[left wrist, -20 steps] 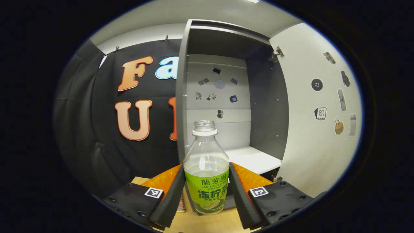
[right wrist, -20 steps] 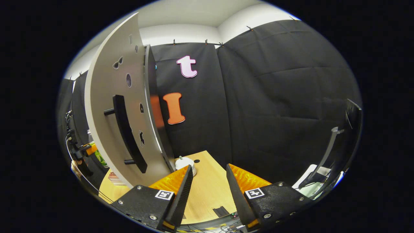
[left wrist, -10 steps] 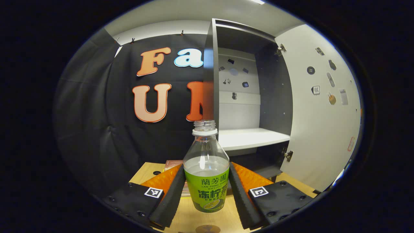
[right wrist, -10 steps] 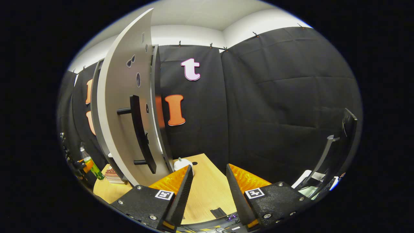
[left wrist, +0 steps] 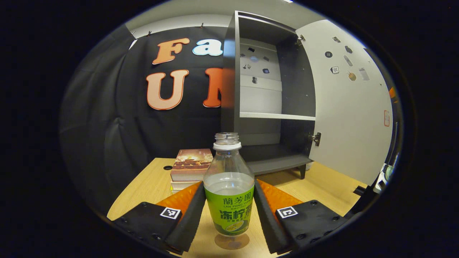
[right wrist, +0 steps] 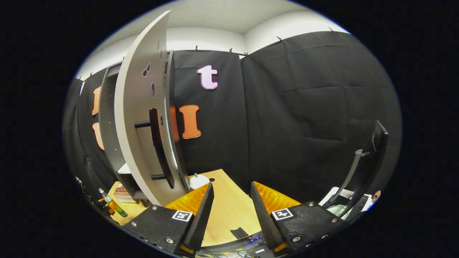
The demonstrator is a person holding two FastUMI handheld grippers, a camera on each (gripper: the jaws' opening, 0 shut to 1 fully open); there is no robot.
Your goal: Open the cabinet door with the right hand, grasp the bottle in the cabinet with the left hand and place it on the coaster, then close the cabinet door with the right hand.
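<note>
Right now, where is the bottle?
In the left gripper view, the bottle is clamped in the left claw, out of the cabinet, just above the coaster on the table, books behind-left.

Black cloth wall [right wrist: 304, 107] is hanging from clips under a white ceiling [right wrist: 215, 18]. Wooden counter [left wrist: 143, 186] is carrying stacked books [left wrist: 190, 166]; a monitor [right wrist: 378, 143] is standing at right.

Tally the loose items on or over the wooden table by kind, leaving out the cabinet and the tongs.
Bottles: 1, the bottle held in the left tongs
Coasters: 1, the coaster under it
Books: 2, the stack of books
Small white object near the cabinet door: 1
Total: 5
</note>
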